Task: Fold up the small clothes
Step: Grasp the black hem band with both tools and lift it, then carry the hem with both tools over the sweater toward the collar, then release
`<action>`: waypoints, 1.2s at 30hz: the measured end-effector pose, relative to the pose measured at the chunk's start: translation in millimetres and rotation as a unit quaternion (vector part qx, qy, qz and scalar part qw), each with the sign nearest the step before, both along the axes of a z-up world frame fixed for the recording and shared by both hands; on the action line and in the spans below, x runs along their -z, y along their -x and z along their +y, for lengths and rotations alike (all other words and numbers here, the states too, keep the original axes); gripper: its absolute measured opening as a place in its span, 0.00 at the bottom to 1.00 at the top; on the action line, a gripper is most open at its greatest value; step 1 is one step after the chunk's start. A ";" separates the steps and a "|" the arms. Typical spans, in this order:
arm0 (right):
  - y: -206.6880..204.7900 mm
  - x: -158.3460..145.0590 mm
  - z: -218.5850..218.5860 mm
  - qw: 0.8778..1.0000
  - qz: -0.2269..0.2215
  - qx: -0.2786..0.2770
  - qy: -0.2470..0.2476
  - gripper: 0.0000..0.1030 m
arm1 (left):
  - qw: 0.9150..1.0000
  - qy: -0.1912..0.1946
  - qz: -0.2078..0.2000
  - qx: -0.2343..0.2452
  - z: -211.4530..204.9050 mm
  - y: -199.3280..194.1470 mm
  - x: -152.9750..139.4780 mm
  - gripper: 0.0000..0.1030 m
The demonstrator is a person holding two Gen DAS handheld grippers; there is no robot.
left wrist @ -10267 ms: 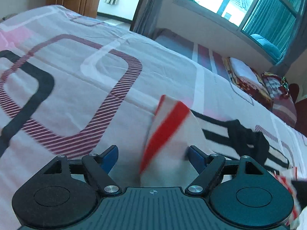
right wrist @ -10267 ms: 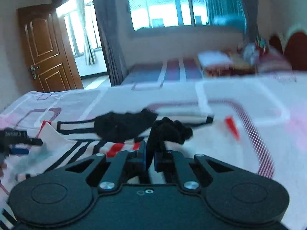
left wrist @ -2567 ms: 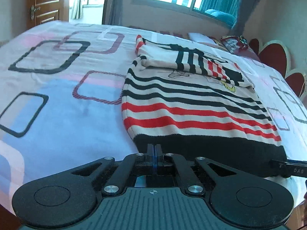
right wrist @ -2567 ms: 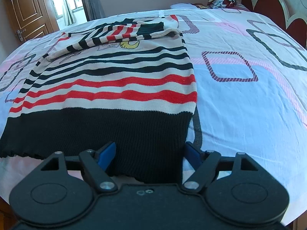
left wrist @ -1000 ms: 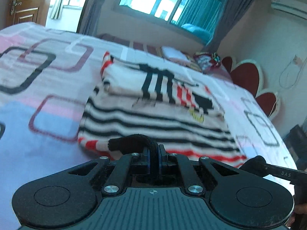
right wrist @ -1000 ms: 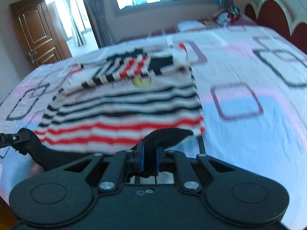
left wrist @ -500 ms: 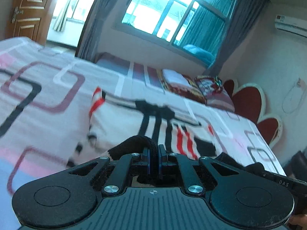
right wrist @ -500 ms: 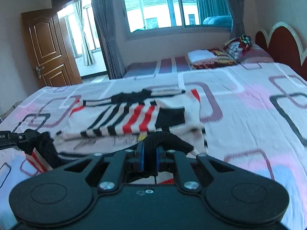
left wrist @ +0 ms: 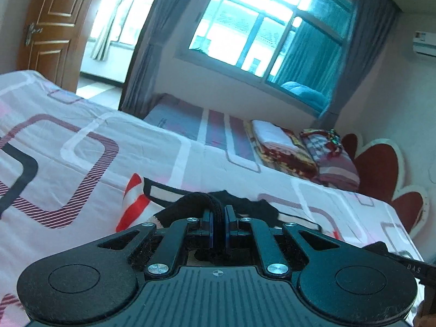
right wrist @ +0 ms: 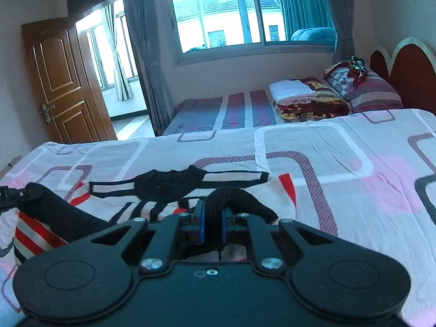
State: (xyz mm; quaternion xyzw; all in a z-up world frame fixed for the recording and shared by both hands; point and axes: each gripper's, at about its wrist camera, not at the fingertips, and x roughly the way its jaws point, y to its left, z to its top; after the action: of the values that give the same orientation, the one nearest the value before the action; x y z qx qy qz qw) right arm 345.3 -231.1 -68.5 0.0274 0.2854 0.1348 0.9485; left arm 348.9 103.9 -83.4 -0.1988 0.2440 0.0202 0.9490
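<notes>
A small striped sweater (right wrist: 152,204), white with black and red bands and a black collar (right wrist: 169,184), lies on the bed. Its black hem is lifted off the sheet by both grippers and held over the upper part of the garment. My left gripper (left wrist: 217,226) is shut on the hem's left corner (left wrist: 199,199). My right gripper (right wrist: 212,224) is shut on the hem's right corner (right wrist: 239,199). The left gripper's tip (right wrist: 16,194) shows at the left edge of the right wrist view, with black hem stretched from it. A red-striped sleeve end (left wrist: 133,199) shows left of my left gripper.
The bed sheet (right wrist: 340,163) is white and pink with rounded-square patterns. A second bed (right wrist: 226,111) beyond carries folded blankets (right wrist: 299,95) and a pillow (right wrist: 365,90). A headboard (right wrist: 408,65) stands at the right, a wooden door (right wrist: 60,81) at the left, a window behind.
Both grippers have carried the black hem forward over the sweater toward its collar. The lower stripes have gone out of sight beneath the grippers, and the collar now lies just ahead.
</notes>
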 end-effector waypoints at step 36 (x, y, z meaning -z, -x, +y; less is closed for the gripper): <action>-129.7 31.9 7.6 0.996 -0.017 0.050 0.070 0.60 | 0.992 -0.072 0.073 -0.073 20.5 -100.6 23.4 0.08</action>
State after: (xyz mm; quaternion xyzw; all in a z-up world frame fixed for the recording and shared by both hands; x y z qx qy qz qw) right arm 475.0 -223.5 -100.4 -0.0269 0.2761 0.0676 0.9584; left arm 449.4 124.3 -106.8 -0.1450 0.2954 0.1216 0.9365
